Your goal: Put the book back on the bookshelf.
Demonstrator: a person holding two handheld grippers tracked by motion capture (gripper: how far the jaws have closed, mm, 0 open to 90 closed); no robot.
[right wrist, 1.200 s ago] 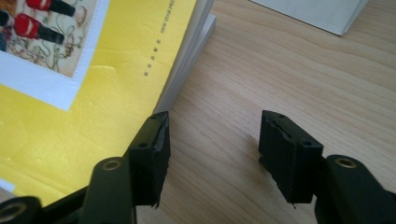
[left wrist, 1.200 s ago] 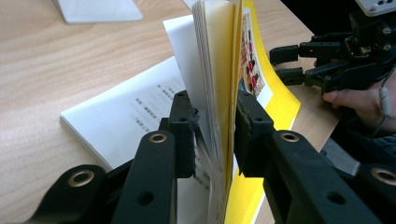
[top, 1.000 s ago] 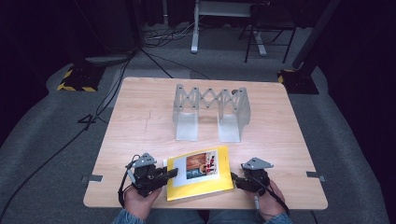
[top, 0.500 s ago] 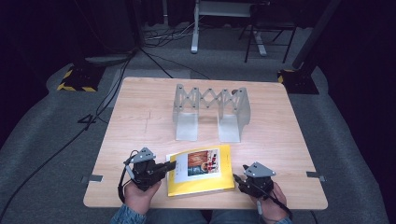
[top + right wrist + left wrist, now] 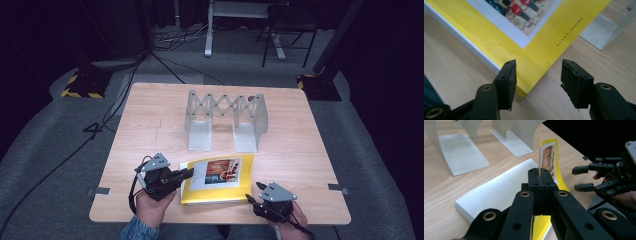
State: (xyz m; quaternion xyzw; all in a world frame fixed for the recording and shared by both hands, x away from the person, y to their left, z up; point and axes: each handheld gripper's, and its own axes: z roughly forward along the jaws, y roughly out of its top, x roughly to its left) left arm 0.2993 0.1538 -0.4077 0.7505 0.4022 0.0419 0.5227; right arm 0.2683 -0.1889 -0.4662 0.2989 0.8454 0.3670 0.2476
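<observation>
Your right tongs [image 5: 252, 192] have pulled back near the yellow book [image 5: 217, 180] corner, released, while your left tongs [image 5: 187, 173] clench its cover, lifting it open on the near counter [image 5: 150, 130].

Pale wooden bench [image 5: 150, 130] on grey carpet floor [image 5: 55, 150]; dark room behind, with cables [image 5: 170, 42] and chair legs [image 5: 280, 42].

Nothing legible is showing: the yellow softcover book [image 5: 541, 37] is carrying a short line of small dark print (too blurred to make out) along its cover's edge beside the picture.
</observation>
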